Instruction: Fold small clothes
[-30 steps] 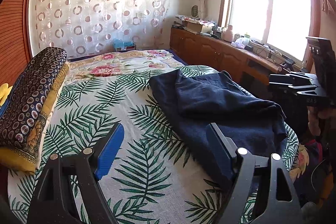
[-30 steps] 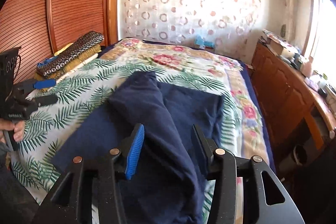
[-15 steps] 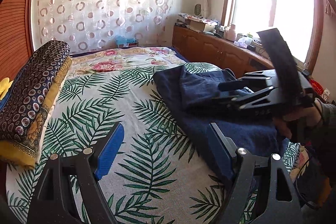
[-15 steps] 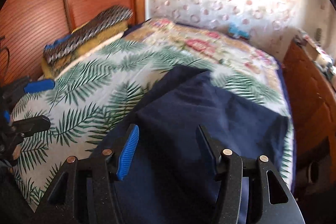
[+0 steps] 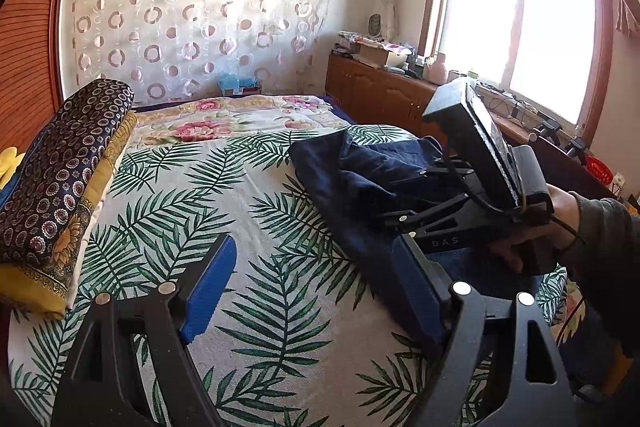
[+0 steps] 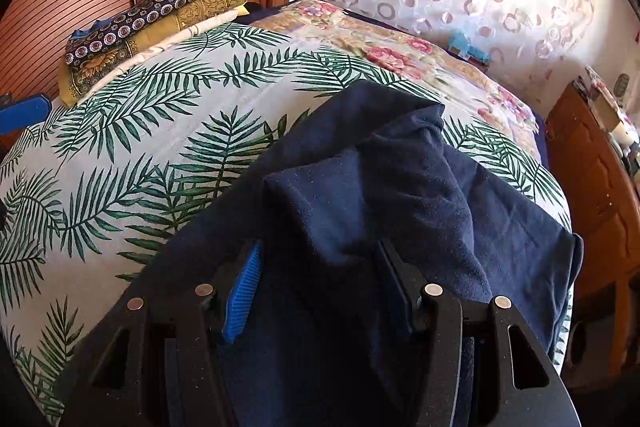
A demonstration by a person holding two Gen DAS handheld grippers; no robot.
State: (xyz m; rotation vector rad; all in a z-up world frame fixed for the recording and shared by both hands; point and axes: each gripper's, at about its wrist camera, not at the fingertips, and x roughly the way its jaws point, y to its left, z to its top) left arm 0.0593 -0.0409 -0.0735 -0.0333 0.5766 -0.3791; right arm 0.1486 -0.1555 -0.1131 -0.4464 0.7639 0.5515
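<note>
Right tongs down on the navy garment!
Your right tongs (image 6: 320,279) are straddling a raised fold of the navy garment (image 6: 400,187), not yet clenched; your left tongs (image 5: 312,279) are hovering released over the palm-leaf bedspread (image 5: 200,195).

Sunlit window (image 5: 516,23), wooden cabinets (image 5: 384,95)

A: What do the tools look like?
B: The left gripper (image 5: 316,291) has a black frame, blue pads and silver screws. The right gripper (image 6: 320,283) matches, lettered "DAS".
A: The person?
B: Bare-skinned right hand (image 5: 532,231), grey sleeve (image 5: 604,227).
</note>
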